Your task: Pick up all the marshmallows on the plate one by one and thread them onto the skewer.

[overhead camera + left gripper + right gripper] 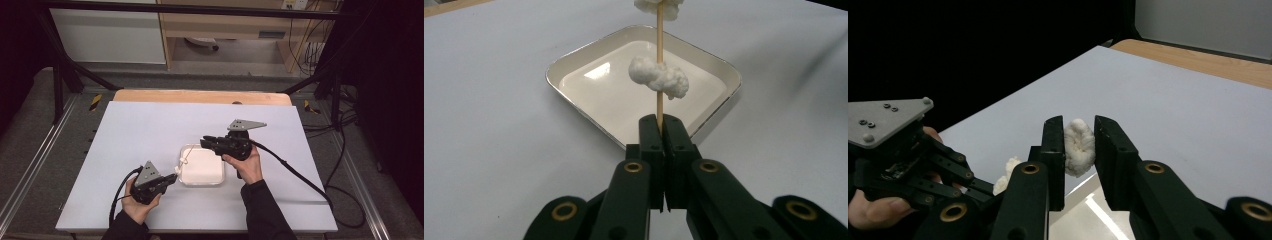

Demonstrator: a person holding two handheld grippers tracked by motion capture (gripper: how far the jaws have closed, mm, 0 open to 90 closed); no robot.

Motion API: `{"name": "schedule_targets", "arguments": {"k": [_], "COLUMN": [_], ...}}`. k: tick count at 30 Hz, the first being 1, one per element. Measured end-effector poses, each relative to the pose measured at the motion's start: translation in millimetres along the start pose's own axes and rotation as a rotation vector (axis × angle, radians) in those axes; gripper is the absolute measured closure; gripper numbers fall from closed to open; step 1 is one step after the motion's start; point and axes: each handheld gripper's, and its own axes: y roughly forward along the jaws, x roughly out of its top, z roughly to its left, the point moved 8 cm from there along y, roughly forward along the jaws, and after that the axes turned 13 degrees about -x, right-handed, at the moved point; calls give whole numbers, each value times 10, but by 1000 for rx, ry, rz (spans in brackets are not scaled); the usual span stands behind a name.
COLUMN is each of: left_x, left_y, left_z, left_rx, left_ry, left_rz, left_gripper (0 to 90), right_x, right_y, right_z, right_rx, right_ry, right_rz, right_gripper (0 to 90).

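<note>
Resting beside the skewer (pixel 659 60), a white tray (pixel 574 55) underlies both claws

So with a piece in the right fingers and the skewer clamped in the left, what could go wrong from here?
1. The white puffy piece sits between the right gripper fingers; squeezing harder could crush it.
2. The thin skewer is clamped only at its lower end by the left gripper, so pushing a piece on could bend or tilt it.
3. The threaded piece hangs over the tray; a jolt might slide it down.
</note>
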Motion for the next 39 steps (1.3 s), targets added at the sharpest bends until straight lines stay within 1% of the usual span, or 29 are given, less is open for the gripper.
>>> {"name": "schedule_targets", "arguments": {"k": [3, 6, 17, 23, 27, 34, 39], "left_x": [4, 7, 17, 20, 19, 14, 15], "left_y": [5, 7, 13, 16, 12, 12, 16], "left_z": [-12, -16, -43, -49, -47, -45, -52], "left_rx": [-5, -7, -16, -16, -12, -11, -12], "left_ry": [4, 7, 24, 23, 25, 23, 17], "left_rz": [-4, -5, -7, -11, -12, -19, -26], "left_gripper": [889, 889, 889, 889, 889, 889, 889], "right_x": [15, 22, 29, 6, -40, -59, -69], "right_y": [5, 15, 43, 72, 110, 139, 147], "right_z": [24, 35, 50, 65, 82, 125, 149], "right_rx": [29, 46, 76, 89, 92, 120, 126], "right_ry": [26, 40, 72, 83, 89, 120, 130], "right_rz": [-8, -13, -19, -13, 2, -6, -15], "right_gripper": [756, 756, 754, 754, 756, 769, 777]}}
